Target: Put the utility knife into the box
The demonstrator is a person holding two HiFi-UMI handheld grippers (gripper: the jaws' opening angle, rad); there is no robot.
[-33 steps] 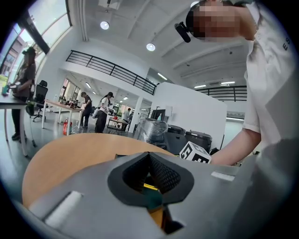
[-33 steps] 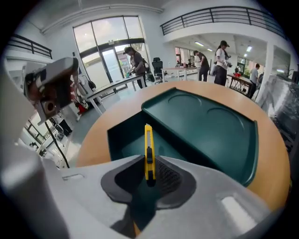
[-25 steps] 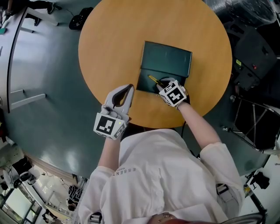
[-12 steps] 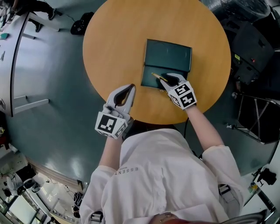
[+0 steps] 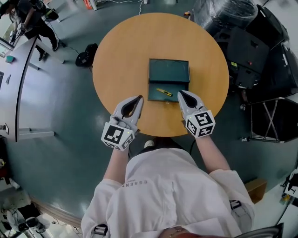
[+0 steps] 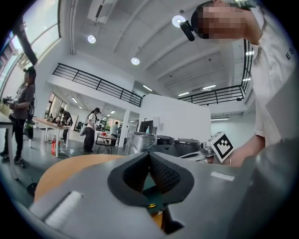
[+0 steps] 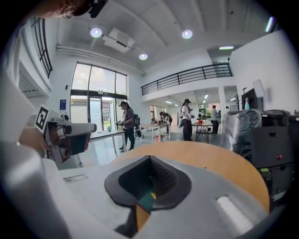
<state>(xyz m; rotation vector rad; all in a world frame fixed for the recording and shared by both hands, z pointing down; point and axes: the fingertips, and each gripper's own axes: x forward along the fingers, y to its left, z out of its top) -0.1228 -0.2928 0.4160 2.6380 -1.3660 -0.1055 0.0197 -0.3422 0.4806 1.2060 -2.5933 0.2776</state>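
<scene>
The dark green box (image 5: 168, 70) lies open on the round wooden table (image 5: 121, 51), with its lid folded back. The yellow utility knife (image 5: 164, 92) rests inside the box's near half, and no gripper touches it. My right gripper (image 5: 180, 93) is shut and empty, just right of the box's near corner. On the other side, my left gripper (image 5: 138, 98) is also shut and empty, a little left of the box near the table's front edge. In the left gripper view, the jaws (image 6: 149, 156) meet at the tip. The right gripper view shows its jaws (image 7: 150, 158) closed too.
Black equipment cases (image 5: 253, 51) and a plastic-wrapped load (image 5: 219, 11) stand right of the table, with a folding stand (image 5: 267, 118) beside them. A dark bag (image 5: 85, 58) lies on the floor at the left. Several people stand at far tables (image 7: 154, 126).
My right gripper has let go of the knife, drawn back out of the box toward me and shut. The knife now lies in the box. The left gripper has barely moved.
</scene>
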